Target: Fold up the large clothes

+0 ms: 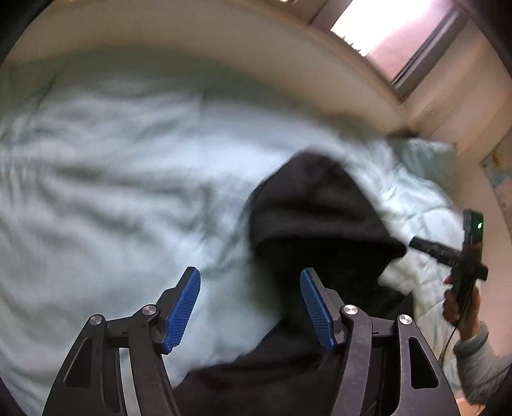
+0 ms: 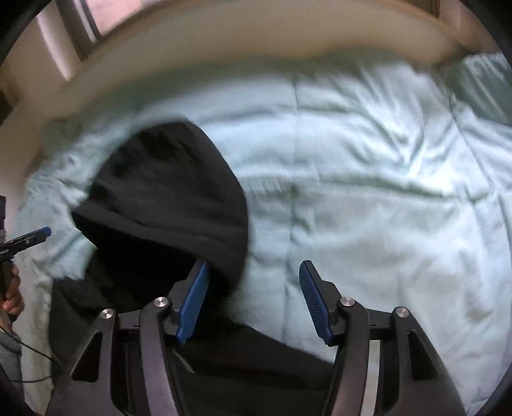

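Hoodie lies hood-away on duvet, grippers spread.

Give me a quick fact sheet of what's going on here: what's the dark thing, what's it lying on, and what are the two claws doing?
garment: black hooded garment, hood spread toward the wall
surface: pale green quilt on a bed
left gripper: open, holding nothing, above the garment's edge
right gripper: open, holding nothing, above the garment's other edge
folding: not yet begun
background: window
sharpness: blurred

The left gripper hung with jaws spread above a pale green quilt, a black hoodie lying just right.
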{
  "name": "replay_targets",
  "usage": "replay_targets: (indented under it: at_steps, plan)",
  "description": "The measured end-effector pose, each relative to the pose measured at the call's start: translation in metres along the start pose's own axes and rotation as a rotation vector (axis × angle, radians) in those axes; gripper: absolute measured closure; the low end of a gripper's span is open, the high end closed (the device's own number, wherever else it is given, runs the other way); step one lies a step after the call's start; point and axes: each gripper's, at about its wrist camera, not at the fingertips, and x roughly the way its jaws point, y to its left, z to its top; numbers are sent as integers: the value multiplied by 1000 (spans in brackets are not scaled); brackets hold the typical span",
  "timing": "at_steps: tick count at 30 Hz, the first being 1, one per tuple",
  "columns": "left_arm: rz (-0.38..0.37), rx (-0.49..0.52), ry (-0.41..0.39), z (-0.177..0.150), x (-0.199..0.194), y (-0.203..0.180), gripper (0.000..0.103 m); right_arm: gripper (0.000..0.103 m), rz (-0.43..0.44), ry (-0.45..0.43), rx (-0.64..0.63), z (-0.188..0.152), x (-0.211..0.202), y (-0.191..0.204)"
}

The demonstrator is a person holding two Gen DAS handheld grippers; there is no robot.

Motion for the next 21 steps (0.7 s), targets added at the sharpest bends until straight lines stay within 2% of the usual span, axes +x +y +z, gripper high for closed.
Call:
replay_targets:
  at_steps: [3, 5, 6, 8, 9, 11, 12, 14, 15, 16, 19, 21]
  plan:
    - [-64, 20, -48, 38, 12, -28, 36, 41, -12, -61, -34, 20, -8, 18]
    - [-108, 6, -16, 50, 37, -43, 35, 36, 2, -58, -30, 33, 6, 27]
    - [-134, -6, 25, 53, 59, -45, 35, 35, 19, -34, -36, 37, 25, 29]
    - [-118, -32, 160, 41, 106, -38, 36, 34, 33, 56, -48, 31, 67, 27]
    - [-96, -29, 205, 33, 119, -36, 36, 35, 53, 115, -58, 21, 89, 24]
    - [-7, -26, 281, 8, 147, -20, 42, 35, 9, 204, -92, -6, 125, 23]
    - [-22, -57, 273, 1, 153, -10, 44, 35, 3, 231, -88, -18, 138, 20]
    - [-46, -100, 257, 1, 155, -2, 44, 32, 33, 224, -18, -28, 149, 8]
    - [-43, -103, 255, 2, 153, -2, 44, 25, 47, 228, 34, -29, 151, -1]
    - [-37, -95, 250, 4, 151, -5, 44, 25, 70, 229, 65, -28, 149, -6]
    - [-5, -22, 225, 8, 137, -18, 44, 25, 40, 206, 35, -22, 128, -3]
    - [11, 14, 203, 9, 127, -28, 44, 25, 50, 118, -10, -9, 93, 9]
